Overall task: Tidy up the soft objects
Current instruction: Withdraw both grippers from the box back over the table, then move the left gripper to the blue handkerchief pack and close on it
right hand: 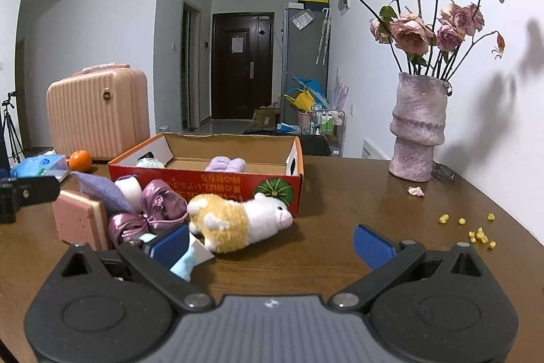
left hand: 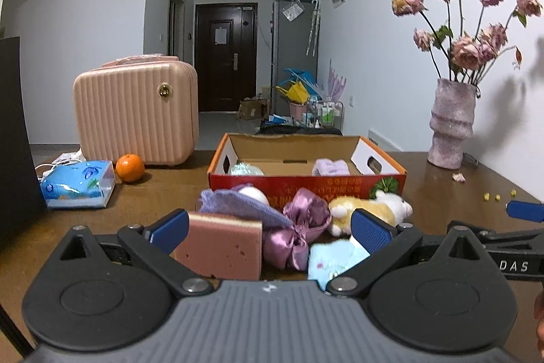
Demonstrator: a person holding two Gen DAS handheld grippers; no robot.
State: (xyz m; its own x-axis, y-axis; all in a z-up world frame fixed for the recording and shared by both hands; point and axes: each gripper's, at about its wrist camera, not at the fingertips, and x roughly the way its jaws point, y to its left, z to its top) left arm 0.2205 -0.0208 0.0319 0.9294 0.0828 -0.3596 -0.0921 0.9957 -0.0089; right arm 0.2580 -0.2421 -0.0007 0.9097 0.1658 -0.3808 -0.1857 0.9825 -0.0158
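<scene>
Porous pink sponge (left hand: pixel 219 249) block between spread left tool (left hand: pixel 270 232) | right tool (right hand: pixel 272 245) apart | fuzzy plush (right hand: pixel 238 221)

Left tongs (left hand: pixel 270 228) spread wide, pink sponge (left hand: pixel 221 247) between pads; purple satin pouch (left hand: pixel 299 233), plush toy (left hand: pixel 370 210) beyond.

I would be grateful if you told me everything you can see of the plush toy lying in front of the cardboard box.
The plush toy is a small stuffed animal of fluffy fabric, with a tan-yellow body, white head and paws, and a pinkish snout. It lies on its side on the brown table, head pointing right, just in front of the red wall of the cardboard box. Its rear end rests against the purple satin pouch. Neither claw touches it; the right claw stands open just before it.
</scene>
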